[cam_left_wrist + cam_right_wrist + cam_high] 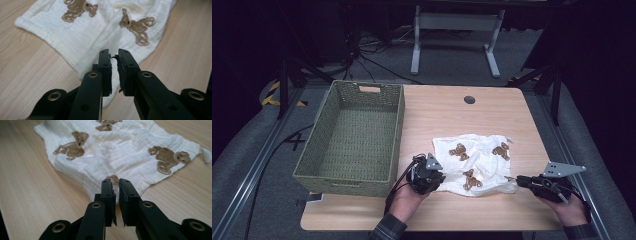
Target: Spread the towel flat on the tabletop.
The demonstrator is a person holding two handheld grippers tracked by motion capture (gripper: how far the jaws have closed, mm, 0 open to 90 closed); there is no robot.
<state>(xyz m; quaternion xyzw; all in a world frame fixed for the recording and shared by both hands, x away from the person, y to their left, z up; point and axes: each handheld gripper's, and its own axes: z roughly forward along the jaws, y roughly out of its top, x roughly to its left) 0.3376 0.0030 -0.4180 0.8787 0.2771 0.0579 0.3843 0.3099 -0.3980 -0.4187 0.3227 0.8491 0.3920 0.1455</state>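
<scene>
Wooden table bears cloth pinched between both grippers.

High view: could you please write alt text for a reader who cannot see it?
A person's two hands each hold a gripper, the left gripper and right gripper pinching the near corners of a white cloth with brown bears on a wooden table. A green woven basket, with nothing inside, stands at the left.
</scene>
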